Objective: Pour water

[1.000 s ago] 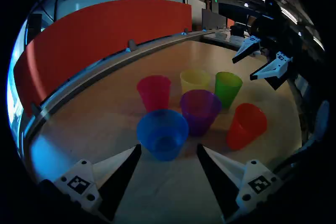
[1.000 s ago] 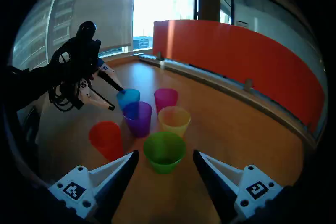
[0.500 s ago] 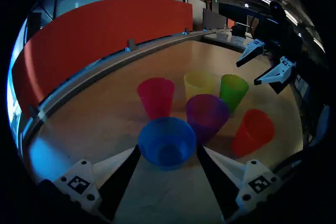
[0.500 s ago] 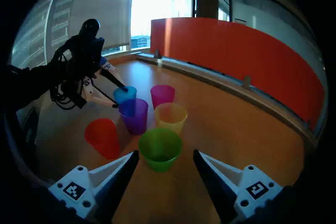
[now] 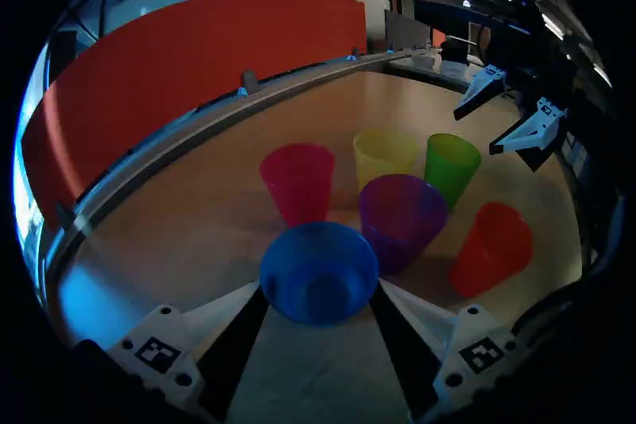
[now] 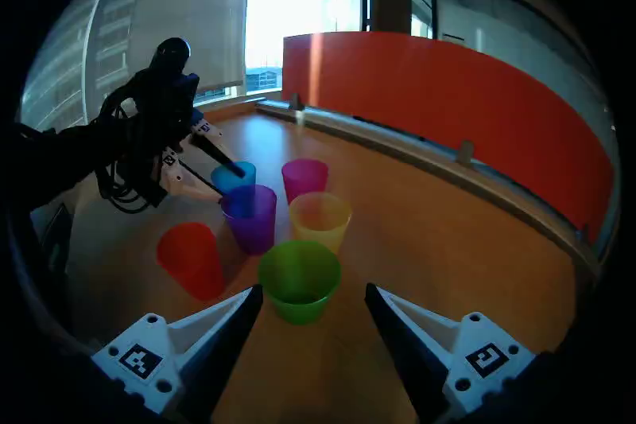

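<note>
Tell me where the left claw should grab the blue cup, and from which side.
Grip the blue cup across its upper wall, level, from the near side where the left claw sits open. It stands upright, tapering downward; the purple cup crowds its far side.

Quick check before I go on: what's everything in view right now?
Blue cup: 1, blue, flanked by left gripper.
Purple cup: 1, purple, cluster centre.
Pink cup: 1, pink, partition side.
Yellow cup: 1, yellow, beside pink.
Green cup: 1, green, before right gripper.
Red cup: 1, red, cluster edge.
Table: 1, wooden brown, under cups.
Partition: 1, orange-red, along table edge.
Left gripper: 1, white-black, open.
Right gripper: 1, white-black, open.
</note>
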Tool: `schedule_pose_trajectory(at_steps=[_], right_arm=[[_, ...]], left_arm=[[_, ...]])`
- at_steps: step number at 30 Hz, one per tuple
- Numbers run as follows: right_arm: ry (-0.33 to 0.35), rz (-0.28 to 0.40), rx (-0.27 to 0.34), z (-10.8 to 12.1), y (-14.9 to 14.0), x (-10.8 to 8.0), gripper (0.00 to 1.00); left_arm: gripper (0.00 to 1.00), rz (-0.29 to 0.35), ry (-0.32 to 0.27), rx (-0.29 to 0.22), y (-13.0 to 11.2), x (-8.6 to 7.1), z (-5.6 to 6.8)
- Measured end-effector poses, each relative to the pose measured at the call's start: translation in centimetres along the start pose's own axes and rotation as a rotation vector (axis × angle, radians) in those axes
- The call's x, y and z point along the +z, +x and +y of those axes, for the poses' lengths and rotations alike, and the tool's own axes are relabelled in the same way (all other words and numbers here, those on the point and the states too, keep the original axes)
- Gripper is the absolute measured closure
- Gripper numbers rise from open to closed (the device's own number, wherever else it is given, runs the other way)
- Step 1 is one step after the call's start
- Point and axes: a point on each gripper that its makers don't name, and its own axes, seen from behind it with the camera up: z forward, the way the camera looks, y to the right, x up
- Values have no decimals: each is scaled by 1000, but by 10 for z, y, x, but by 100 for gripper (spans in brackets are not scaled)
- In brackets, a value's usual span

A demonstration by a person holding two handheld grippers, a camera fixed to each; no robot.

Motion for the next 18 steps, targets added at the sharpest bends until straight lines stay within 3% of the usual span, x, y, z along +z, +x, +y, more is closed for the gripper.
schedule_pose_trajectory(at_steps=[18], right_arm=[[17, -15, 1, -7, -8, 5, 0]], left_arm=[[16, 8, 8, -10, 3, -4, 0]])
